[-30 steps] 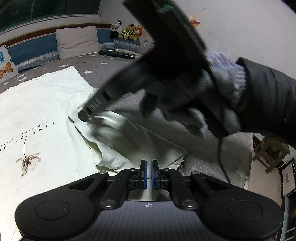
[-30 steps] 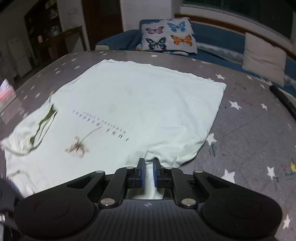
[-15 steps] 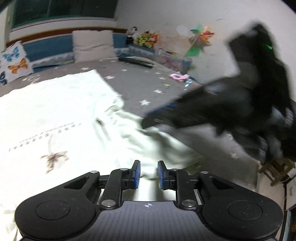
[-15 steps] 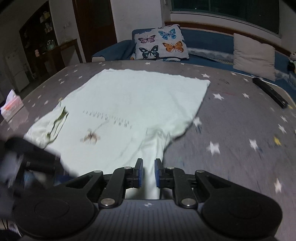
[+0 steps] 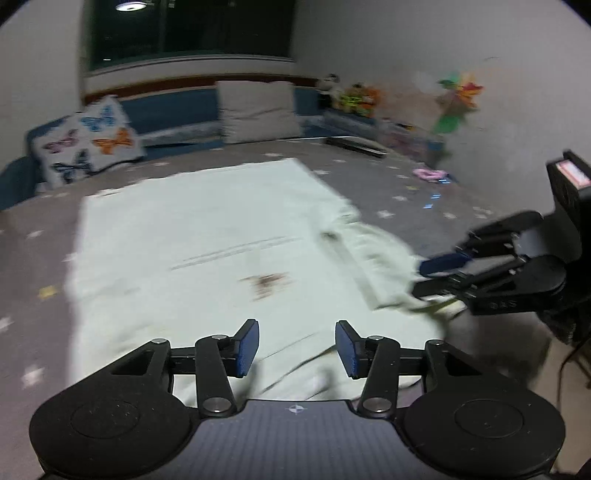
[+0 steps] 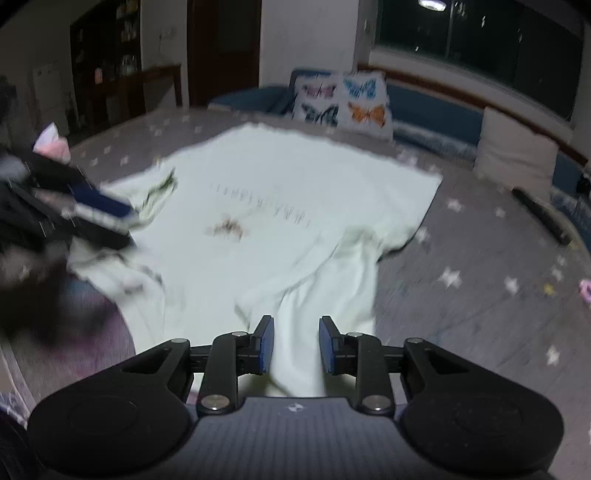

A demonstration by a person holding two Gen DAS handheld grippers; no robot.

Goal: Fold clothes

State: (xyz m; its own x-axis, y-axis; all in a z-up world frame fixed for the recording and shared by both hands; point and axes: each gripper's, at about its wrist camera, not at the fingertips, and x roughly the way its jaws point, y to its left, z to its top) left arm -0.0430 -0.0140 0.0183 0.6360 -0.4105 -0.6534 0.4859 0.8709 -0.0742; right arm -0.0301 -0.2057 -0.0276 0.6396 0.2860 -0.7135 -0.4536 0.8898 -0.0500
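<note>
So we've got the pale t-shirt (image 5: 192, 236) spread flat on the grey star-print bed (image 6: 480, 302), print side up, one sleeve bunched at the near edge. Our left gripper (image 5: 297, 349) has just been opening: its blue pads sit apart over the near edge of the shirt, not pressing it. Our right gripper (image 6: 296, 343) has just been opening too, with a fold of sleeve cloth lying loose between its pads. A butterfly pillow (image 6: 343, 99) sits at the far side.

Dark window (image 5: 188, 29), butterfly cushion (image 6: 345, 99), perhaps shelving (image 6: 107, 62).
</note>
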